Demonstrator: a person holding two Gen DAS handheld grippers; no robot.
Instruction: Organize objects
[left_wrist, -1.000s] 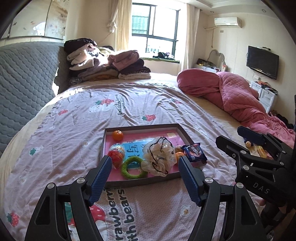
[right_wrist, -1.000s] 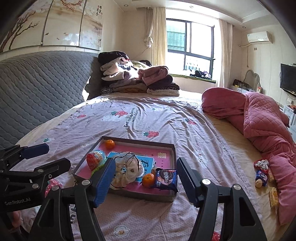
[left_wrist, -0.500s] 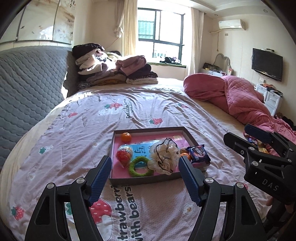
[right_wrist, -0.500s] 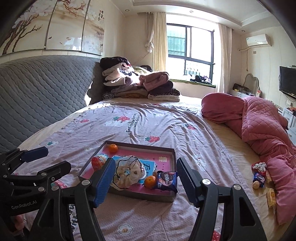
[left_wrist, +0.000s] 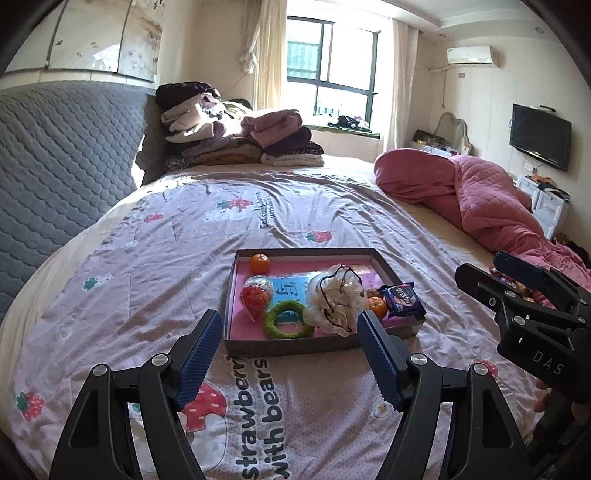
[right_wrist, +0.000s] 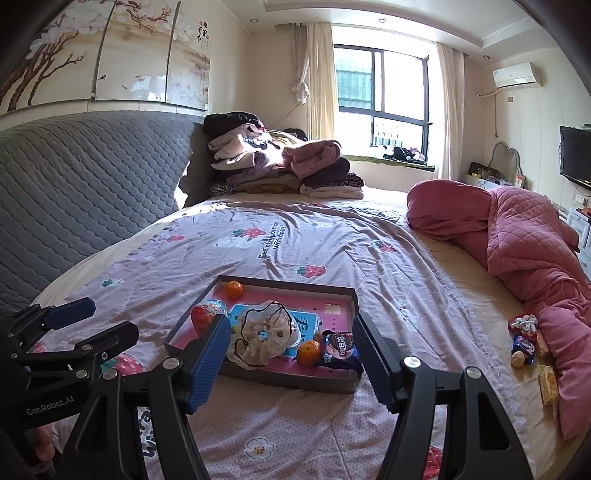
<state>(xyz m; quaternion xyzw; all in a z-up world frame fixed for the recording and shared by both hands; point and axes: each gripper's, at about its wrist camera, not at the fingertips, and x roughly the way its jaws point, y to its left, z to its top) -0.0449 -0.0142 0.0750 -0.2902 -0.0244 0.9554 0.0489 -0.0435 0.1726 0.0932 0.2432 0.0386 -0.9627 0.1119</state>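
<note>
Both grippers held over the bed, jaws apart, empty.

Shallow grey cardboard tray with pink lining (left_wrist: 291, 347) lies on the strawberry-print lilac quilt (left_wrist: 147, 258), just ahead of the left gripper (left_wrist: 286, 354) and right gripper (right_wrist: 291, 354). Inside: orange tangerine (left_wrist: 260, 263), green fuzzy ring (left_wrist: 288, 319), cream mesh bath pouf (left_wrist: 334, 301), blue biscuit packet (left_wrist: 402, 299).

green ring (right_wrist: 226, 313) mostly hidden
</note>
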